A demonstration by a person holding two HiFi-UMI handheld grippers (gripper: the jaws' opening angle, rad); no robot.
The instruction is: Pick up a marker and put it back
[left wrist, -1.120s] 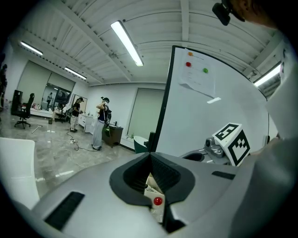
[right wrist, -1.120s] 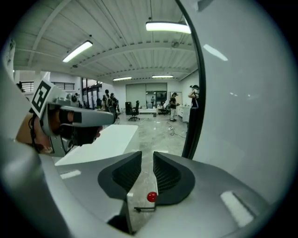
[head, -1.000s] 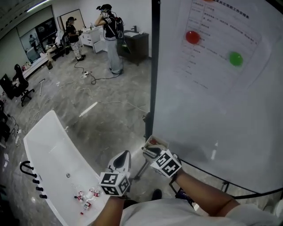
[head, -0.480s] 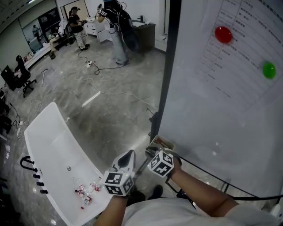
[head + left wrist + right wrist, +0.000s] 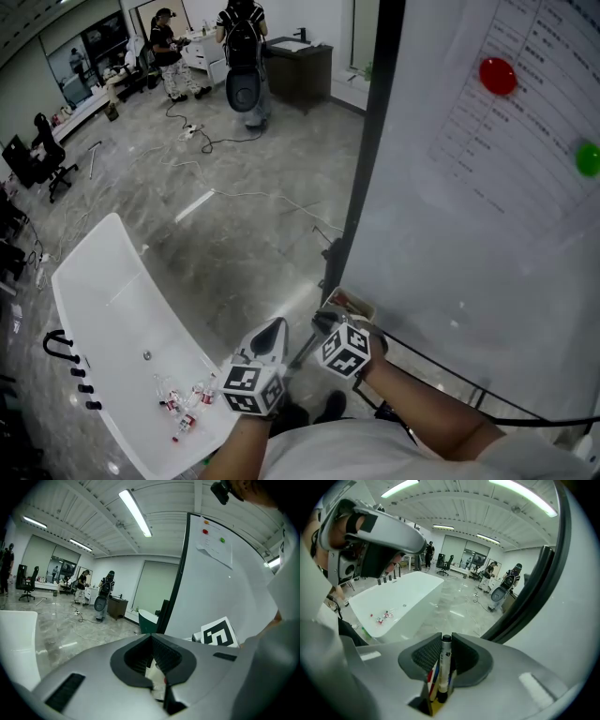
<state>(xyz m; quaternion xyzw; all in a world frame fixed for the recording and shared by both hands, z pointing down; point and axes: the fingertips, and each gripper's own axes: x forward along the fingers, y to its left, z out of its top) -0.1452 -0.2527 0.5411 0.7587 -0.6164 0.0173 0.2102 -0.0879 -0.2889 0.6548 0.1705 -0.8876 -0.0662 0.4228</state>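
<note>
Right gripper (image 5: 446,637): jaws closed on a marker (image 5: 445,660), one pad pressed to each side of its barrel.
Marker: stands upright between the pads with its black cap just above the jaw tips. Its lower end sits down in a small open box (image 5: 433,708).
Box contents: a red pen (image 5: 430,676) and a blue one beside the gripped marker.
Right gripper in the head view (image 5: 325,323): tilted up and forward, jaws at the box (image 5: 352,302), marker cube facing the camera.
Right arm: bare forearm (image 5: 427,417) reaching in from the lower right, wrist bent towards the board.
Left gripper (image 5: 151,637): jaw tips pressed together. A pale patch with a red fleck shows in the gap lower down; I cannot tell what it is.
Left gripper in the head view (image 5: 274,326): held low, just beside the right gripper, tip pointing forward and up.
Whiteboard (image 5: 441,244): just beyond the box, with a black edge post. It carries a printed sheet (image 5: 525,122), a red magnet (image 5: 497,75) and a green magnet (image 5: 588,157).
White table (image 5: 103,300): to the left, with small red-and-white bits (image 5: 185,412) near its close end.
Background: two people (image 5: 242,47) stand far across the grey floor.
</note>
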